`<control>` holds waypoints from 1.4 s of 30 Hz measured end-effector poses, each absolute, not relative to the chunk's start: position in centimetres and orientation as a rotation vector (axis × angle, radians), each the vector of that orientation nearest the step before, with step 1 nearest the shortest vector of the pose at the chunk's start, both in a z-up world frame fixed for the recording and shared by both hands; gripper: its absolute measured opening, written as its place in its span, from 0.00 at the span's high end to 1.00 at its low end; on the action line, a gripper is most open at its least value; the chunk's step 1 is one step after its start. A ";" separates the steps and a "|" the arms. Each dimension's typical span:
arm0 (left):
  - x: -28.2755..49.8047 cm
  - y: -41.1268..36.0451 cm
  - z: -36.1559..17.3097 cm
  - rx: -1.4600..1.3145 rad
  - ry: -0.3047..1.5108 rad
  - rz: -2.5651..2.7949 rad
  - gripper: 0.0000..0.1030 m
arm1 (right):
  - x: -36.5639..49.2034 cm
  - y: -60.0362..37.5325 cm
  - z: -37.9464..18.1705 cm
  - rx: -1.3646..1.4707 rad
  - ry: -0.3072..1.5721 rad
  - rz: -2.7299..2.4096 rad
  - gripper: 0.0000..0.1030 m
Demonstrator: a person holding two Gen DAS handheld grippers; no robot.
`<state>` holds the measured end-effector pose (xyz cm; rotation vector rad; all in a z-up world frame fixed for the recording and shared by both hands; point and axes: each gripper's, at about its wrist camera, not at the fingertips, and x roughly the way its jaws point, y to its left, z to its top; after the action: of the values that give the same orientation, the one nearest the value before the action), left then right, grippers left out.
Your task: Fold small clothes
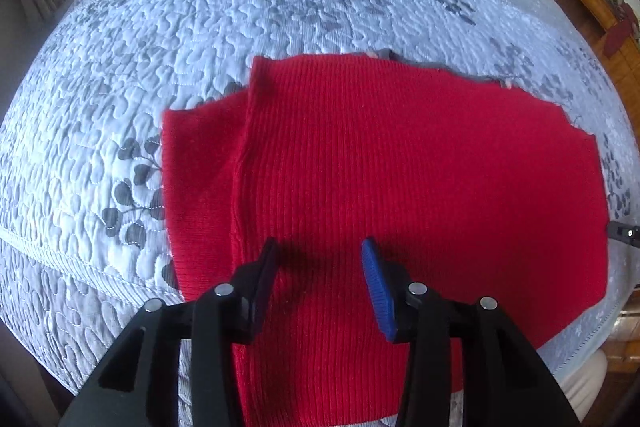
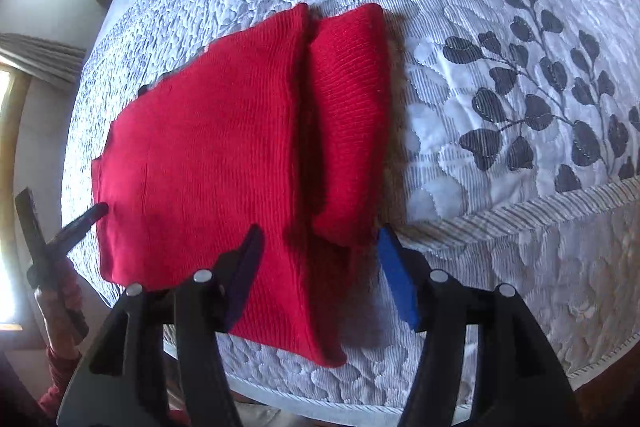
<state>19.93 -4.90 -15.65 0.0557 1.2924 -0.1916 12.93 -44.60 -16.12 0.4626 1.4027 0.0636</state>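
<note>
A bed [image 1: 120, 131] carries everything, covered by a pale quilted bedspread [image 2: 480, 187] stitched with grey leaf sprigs and a ribbed band near its edge. A red knitted garment [image 1: 400, 167] lies flat on it, with a narrower folded part at its nine o'clock side in the left wrist view.

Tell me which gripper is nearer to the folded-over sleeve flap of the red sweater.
Right. The right gripper hovers open with its jaws straddling the near end of the sleeve flap. The left gripper hangs open over the red sweater body, the flap lying off to its left.
</note>
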 end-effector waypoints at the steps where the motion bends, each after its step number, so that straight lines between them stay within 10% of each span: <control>1: 19.9 -4.9 -15.9 0.059 1.295 -0.189 0.56 | 13.2 -44.7 -16.6 0.471 1.408 0.060 0.43; 13: 20.2 -5.0 -17.3 0.074 1.318 -0.214 0.52 | 14.0 -44.7 -17.8 0.544 1.405 0.097 0.75; 42: 19.5 -4.1 -15.4 0.094 1.267 -0.191 0.43 | 15.5 -40.0 -13.8 0.336 1.408 -0.090 0.83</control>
<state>19.49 -4.13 -15.41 0.0945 1.2667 -0.1906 15.51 -39.98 -13.84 0.3356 1.4083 -0.0902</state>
